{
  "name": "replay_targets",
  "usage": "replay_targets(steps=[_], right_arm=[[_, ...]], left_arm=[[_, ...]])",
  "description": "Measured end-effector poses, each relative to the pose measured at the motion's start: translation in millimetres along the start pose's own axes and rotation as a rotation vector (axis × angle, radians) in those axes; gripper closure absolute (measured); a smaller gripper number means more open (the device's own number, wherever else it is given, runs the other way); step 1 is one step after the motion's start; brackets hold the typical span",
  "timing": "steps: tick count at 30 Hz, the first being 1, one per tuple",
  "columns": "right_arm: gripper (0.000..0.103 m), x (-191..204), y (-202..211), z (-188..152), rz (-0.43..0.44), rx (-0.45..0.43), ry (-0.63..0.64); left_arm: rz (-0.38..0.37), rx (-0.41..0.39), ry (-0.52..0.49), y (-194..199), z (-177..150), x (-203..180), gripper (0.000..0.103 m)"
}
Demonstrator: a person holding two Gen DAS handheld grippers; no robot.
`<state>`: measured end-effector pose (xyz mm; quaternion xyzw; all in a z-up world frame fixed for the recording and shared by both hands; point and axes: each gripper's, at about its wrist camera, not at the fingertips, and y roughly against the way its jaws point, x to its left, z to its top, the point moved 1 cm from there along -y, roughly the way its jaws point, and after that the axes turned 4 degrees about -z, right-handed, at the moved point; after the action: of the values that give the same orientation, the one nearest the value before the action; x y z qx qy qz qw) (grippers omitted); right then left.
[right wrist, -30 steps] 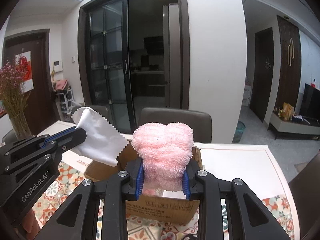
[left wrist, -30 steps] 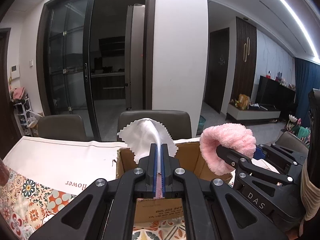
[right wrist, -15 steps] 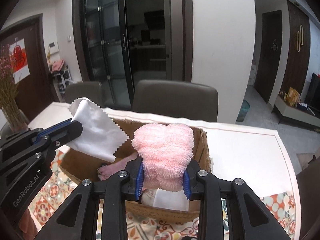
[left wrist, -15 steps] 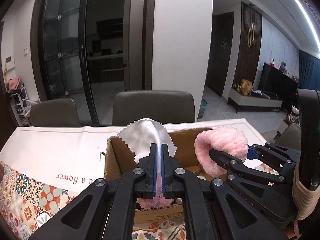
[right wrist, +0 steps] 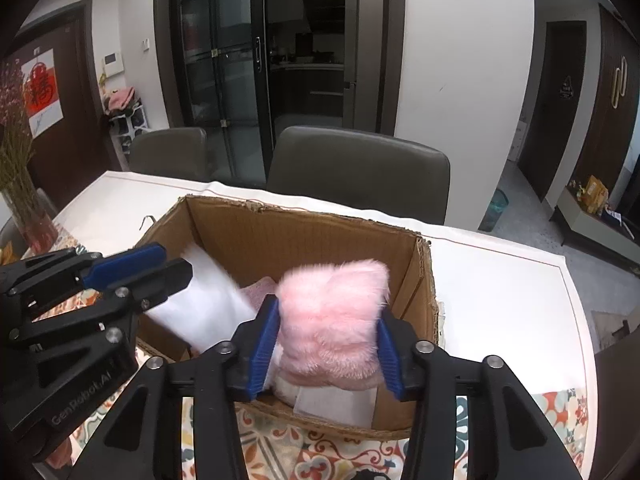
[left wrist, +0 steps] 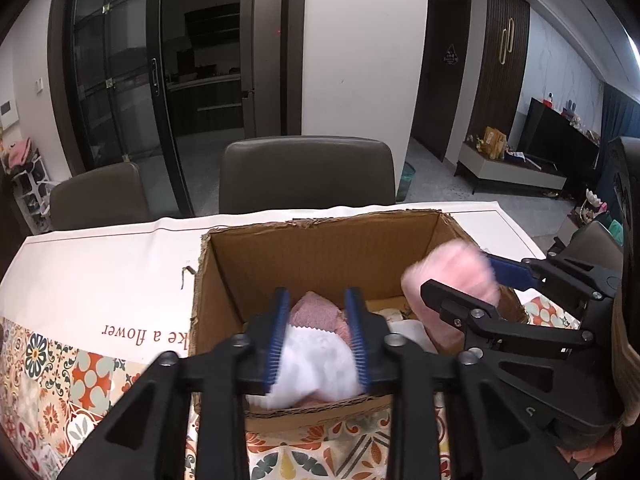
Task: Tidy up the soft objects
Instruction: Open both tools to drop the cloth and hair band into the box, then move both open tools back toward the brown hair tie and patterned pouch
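Observation:
An open cardboard box (left wrist: 320, 248) stands on the table under both grippers. My left gripper (left wrist: 317, 294) hangs over its near side with its jaws opening. A white cloth (left wrist: 316, 364), blurred, drops between the spread blue pads onto a pink towel (left wrist: 316, 314) inside. My right gripper (right wrist: 326, 320) is over the box's right half, its jaws also opening. A fluffy pink plush (right wrist: 332, 288), blurred, fills the gap between them and sags toward the box (right wrist: 320, 236). The right wrist view shows the left gripper (right wrist: 172, 262) and the white cloth (right wrist: 208, 304); the left wrist view shows the right gripper (left wrist: 460, 280) and the plush (left wrist: 452, 276).
Pale folded items (right wrist: 336, 400) lie in the box below the plush. The table carries a patterned cloth (left wrist: 52, 380) and a white runner (left wrist: 100, 272). Two dark chairs (left wrist: 304, 176) (left wrist: 96, 196) stand at the far edge. A vase of dried flowers (right wrist: 20, 200) is at the left.
Both grippers sank and tipped down over the box. The left jaws, shut on the upright white cloth, spread and the cloth fell. The right jaws widened around the plush.

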<state>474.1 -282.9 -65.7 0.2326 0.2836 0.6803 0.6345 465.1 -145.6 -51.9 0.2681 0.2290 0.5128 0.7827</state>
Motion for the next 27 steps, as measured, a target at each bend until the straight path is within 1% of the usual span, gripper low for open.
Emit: replay_targets(steps=[2, 3, 4, 5, 9, 11, 13, 16, 23, 27], right_arm=[[0.050, 0, 0, -1, 0.002, 0.002, 0.005], [0.048, 1, 0, -1, 0.002, 0.004, 0.007], [0.045, 0, 1, -1, -0.001, 0.004, 0.005], [0.042, 0, 2, 0, 0.000, 0.004, 0.001], [0.042, -4, 9, 4, -0.008, -0.017, -0.013], [0.042, -4, 14, 5, -0.022, -0.029, -0.013], [0.042, -3, 20, 5, -0.034, -0.034, -0.012], [0.042, -2, 29, 2, -0.058, -0.044, -0.008], [0.042, -1, 61, -8, -0.061, -0.085, -0.024], [0.042, -2, 82, -15, -0.077, -0.119, -0.026]], left_arm=[[0.010, -0.001, 0.007, 2, 1, 2, 0.063], [0.016, -0.003, 0.011, 4, 0, 6, 0.060], [0.022, -0.007, 0.015, 6, 1, 8, 0.055], [0.029, -0.015, 0.018, 10, 1, 8, 0.054], [0.072, -0.027, 0.014, 19, 0, 8, 0.051], [0.085, -0.032, 0.016, 25, -1, 10, 0.050], [0.095, -0.037, 0.021, 30, -4, 11, 0.048], [0.110, -0.032, 0.022, 41, -10, 8, 0.048], [0.119, -0.048, 0.030, 67, -21, 1, 0.046], [0.117, -0.059, 0.023, 82, -29, -8, 0.045]])
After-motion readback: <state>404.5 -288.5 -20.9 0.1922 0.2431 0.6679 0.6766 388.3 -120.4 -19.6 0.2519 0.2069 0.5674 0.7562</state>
